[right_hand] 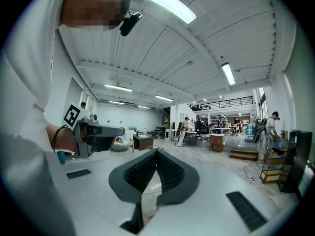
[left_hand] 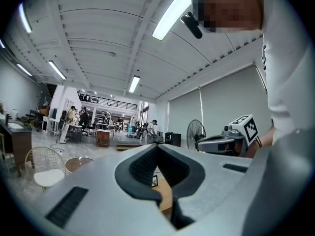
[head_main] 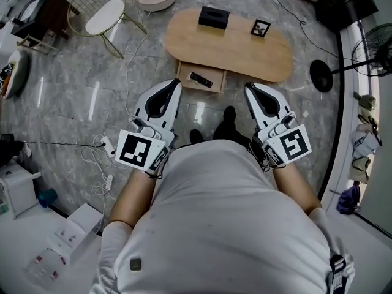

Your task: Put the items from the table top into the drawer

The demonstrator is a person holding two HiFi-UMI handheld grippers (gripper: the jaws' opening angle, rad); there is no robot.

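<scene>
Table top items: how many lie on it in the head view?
2: a black box toward the left of the table, a small framed picture toward the right. None seems hidden.

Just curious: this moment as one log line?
left gripper: shut | right gripper: shut | drawer: open | table: box, frame

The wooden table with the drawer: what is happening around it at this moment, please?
A person stands facing the wooden table and holds one claw in each hand, close to the body. The left claw and the right claw are both shut and empty. A black box and a small framed picture sit on the table top. The drawer below is open, with one slim dark item inside.
</scene>
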